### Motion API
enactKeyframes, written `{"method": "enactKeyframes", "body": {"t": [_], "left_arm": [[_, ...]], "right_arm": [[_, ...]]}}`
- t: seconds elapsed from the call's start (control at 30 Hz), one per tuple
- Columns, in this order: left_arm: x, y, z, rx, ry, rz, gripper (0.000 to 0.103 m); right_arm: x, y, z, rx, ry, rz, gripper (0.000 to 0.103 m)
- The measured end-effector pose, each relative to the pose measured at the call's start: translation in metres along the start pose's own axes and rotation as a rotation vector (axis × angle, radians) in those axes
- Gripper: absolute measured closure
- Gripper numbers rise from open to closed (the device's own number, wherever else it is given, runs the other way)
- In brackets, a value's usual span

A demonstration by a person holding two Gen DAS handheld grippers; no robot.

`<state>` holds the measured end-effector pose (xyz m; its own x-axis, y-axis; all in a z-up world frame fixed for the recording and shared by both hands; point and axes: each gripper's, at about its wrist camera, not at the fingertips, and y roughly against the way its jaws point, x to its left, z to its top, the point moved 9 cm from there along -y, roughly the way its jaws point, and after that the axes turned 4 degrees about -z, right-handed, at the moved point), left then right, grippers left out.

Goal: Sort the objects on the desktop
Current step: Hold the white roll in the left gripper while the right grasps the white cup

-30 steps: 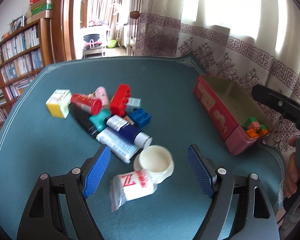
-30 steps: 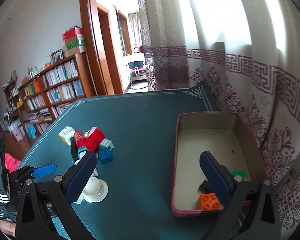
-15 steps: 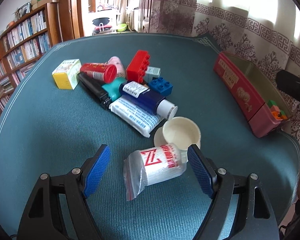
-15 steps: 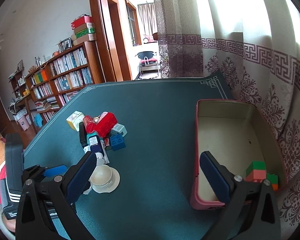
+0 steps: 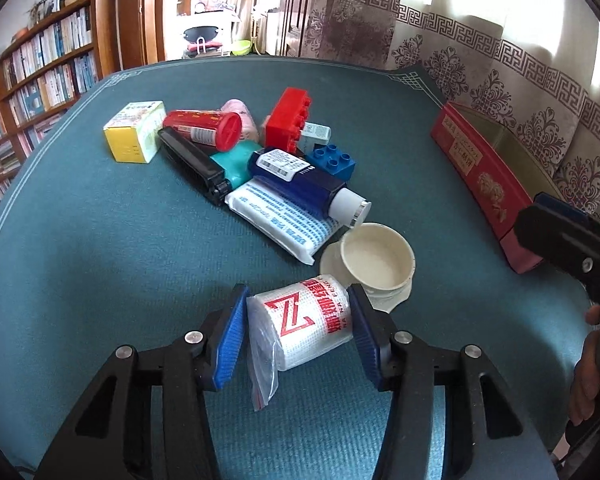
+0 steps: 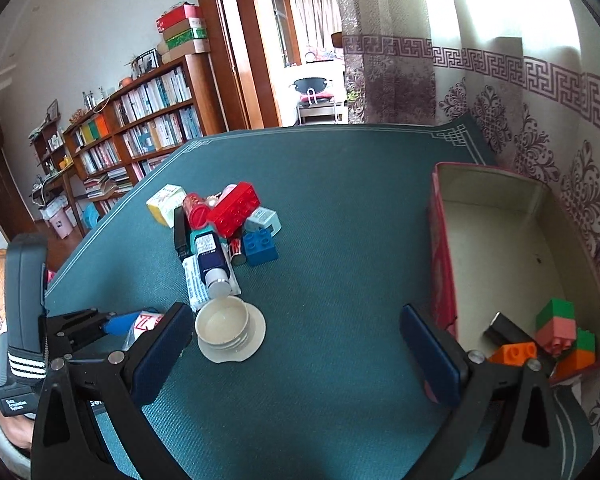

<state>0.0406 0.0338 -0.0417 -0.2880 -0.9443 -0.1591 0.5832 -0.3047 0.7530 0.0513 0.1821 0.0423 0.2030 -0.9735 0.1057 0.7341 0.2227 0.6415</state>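
The bagged gauze roll [image 5: 306, 326], white with a red "Z" mark, lies near the front edge of the table [image 5: 100, 248] and sits clamped between the blue pads [image 5: 230, 344] of the left gripper [image 5: 298, 338]; both pads touch the plastic bag. A white cup on a saucer [image 5: 376, 258] stands just beside the roll, touching its far end. Beyond the cup, toward the table centre, lies a pile: a white printed packet [image 5: 280, 216], a dark blue bottle with a white cap [image 5: 300, 178], a blue building block [image 5: 332, 160], a red building block [image 5: 288, 118], a red cylindrical container [image 5: 204, 128], a black bar-shaped item [image 5: 192, 164] and a yellow-and-white carton [image 5: 134, 130].

The right gripper [image 6: 296, 354] hovers over bare table cloth near the front right corner with its jaws wide apart and nothing between them. A red rectangular box [image 6: 444, 248] stands at the right edge of the table; green, pink and orange building blocks [image 6: 556, 332] lie in its near end.
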Motion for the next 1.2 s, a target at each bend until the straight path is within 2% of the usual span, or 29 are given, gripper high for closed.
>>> {"method": "enactKeyframes", "body": {"t": [0.17,0.37,0.53,0.7,0.87,0.93,1.03,1.2], "left_arm": [[0.021,0.008,0.001,-0.027,0.022,0.046,0.05],[0.041,0.013,0.004,-0.047,0.061,0.073,0.05],[0.047,0.014,0.006,-0.056,0.069,0.071,0.05],[0.053,0.015,0.009,-0.066,0.07,0.082,0.05],[0.059,0.015,0.009,-0.065,0.087,0.082,0.05],[0.06,0.013,0.008,-0.062,0.091,0.075,0.05],[0.06,0.011,0.007,-0.057,0.095,0.065,0.05],[0.061,0.008,0.005,-0.046,0.105,0.053,0.05]], "right_arm": [[0.021,-0.013,-0.015,0.042,0.055,0.025,0.0],[0.037,-0.024,-0.026,0.07,0.125,0.01,0.0],[0.043,-0.031,-0.024,0.081,0.127,0.018,0.0],[0.045,-0.048,-0.026,0.137,0.114,0.044,0.002],[0.055,-0.062,-0.027,0.178,0.151,0.046,0.014],[0.058,-0.068,-0.031,0.205,0.168,0.045,0.026],[0.06,-0.076,-0.037,0.242,0.178,0.044,0.038],[0.063,-0.075,-0.039,0.249,0.194,0.048,0.049]]}}
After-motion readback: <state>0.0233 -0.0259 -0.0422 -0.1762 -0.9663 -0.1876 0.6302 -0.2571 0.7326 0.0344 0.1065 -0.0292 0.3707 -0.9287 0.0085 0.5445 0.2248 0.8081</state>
